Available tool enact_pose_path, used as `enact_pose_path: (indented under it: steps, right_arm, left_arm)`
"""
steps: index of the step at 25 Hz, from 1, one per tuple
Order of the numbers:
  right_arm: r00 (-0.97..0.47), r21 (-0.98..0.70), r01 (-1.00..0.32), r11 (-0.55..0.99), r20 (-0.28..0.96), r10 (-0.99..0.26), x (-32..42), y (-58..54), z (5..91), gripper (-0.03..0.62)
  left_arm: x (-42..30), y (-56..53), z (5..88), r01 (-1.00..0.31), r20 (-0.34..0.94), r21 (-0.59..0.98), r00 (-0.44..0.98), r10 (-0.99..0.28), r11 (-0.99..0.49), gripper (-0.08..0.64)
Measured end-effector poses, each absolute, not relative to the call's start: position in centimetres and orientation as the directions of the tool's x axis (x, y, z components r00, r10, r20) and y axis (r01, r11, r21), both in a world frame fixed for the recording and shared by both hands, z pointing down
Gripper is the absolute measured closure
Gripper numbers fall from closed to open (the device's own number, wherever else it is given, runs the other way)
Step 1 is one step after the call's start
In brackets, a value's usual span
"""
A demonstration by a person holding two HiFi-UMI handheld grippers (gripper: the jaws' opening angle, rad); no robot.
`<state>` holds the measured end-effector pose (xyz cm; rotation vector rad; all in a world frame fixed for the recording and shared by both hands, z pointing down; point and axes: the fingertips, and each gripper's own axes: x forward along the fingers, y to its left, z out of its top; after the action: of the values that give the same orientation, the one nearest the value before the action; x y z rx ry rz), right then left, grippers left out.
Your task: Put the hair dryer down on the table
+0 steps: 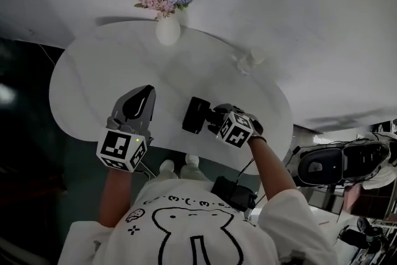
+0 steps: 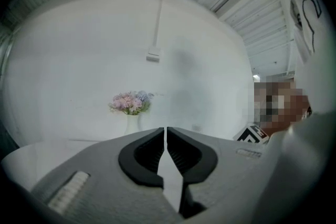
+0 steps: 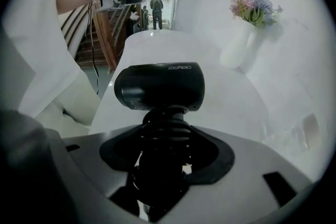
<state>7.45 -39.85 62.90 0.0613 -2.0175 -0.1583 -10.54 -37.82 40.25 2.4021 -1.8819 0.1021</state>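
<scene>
Over the table's near edge, the right gripper clamps the dryer by its handle (barrel crosswise), while the left gripper hovers alongside, jaws nearly touching, empty.

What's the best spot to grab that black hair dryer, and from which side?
Take the hair dryer by its handle, coming in from the handle's free end, as the right gripper does now. The narrow, ribbed handle fits between the jaws; the barrel across its top looks too wide.
</scene>
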Motion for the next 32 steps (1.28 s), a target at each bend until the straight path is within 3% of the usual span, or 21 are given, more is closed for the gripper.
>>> enact_pose_path:
  steps: [13,21,32]
  right_arm:
    - [-0.443,0.0,0.04,0.999,0.896,0.018,6.6,-40.0,65.4,0.344]
    - [-0.429,0.021,0.09,0.996,0.903,0.02,6.8,-40.0,66.0,0.344]
    - [-0.414,0.079,0.005,0.997,0.907,-0.07,7.3,-40.4,65.3,0.327]
  left_arm:
    - [-11.1,-38.3,40.3,-0.981,0.111,0.017,0.196,-0.974,-0.195,0.531]
    - [-10.6,-38.3,40.9,-0.98,0.122,0.02,0.201,-0.972,-0.2,0.531]
    - [-8.9,-37.9,40.6,-0.973,0.116,0.012,0.231,-0.966,-0.231,0.531]
